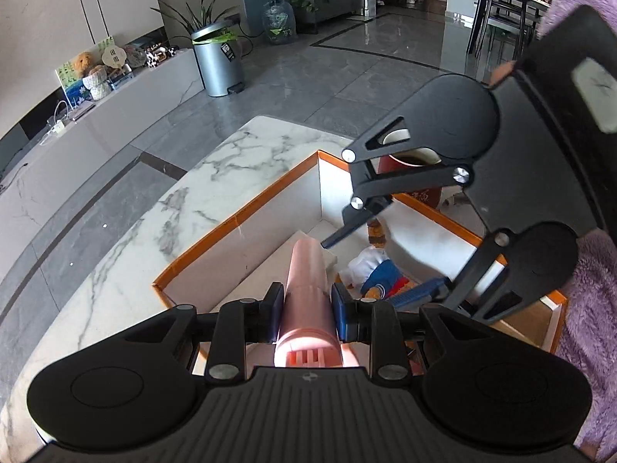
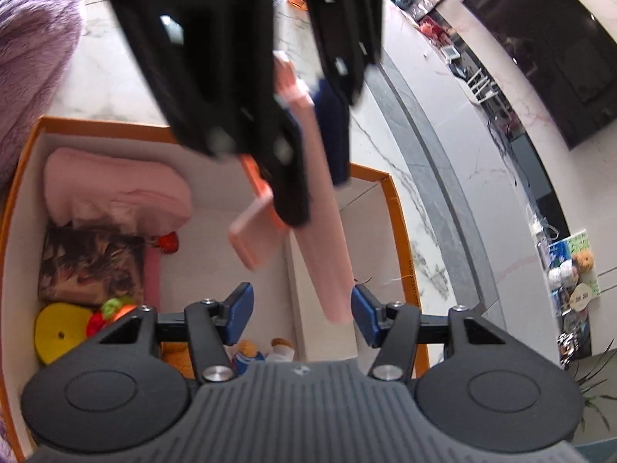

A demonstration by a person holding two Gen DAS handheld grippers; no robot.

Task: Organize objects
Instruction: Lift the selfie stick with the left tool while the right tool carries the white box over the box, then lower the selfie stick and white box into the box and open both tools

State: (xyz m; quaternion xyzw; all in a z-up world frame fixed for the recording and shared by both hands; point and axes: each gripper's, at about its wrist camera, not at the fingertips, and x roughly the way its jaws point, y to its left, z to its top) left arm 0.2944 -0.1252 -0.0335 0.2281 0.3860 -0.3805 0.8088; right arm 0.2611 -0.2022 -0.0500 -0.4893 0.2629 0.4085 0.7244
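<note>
Over a white marble table [image 1: 127, 266], my left gripper [image 1: 307, 310] stays out of nothing: its blue pads are clamped on a pink cylindrical device [image 1: 306, 289], held lengthwise and pointing down into the orange-rimmed box [image 1: 235, 219]. In the right wrist view the same device shows an orange hinged handle [image 2: 256, 208] hanging from its side, above the box's white interior. Further right, a small plush doll in blue and white [image 1: 376, 274] lies on the box floor, and a red cup [image 1: 408, 166] stands just beyond the far wall. My right gripper [image 2: 302, 314] hovers over the box with its fingers [image 2: 241, 308] apart and nothing pressed between them; the pink device's tip reaches down beside its right pad. Inside the box I can also see a folded pink cloth [image 2: 115, 189], a dark patterned packet [image 2: 90, 266] and a yellow disc [image 2: 59, 333]. A purple fleece sleeve [image 1: 594, 308] frames the right edge.
</note>
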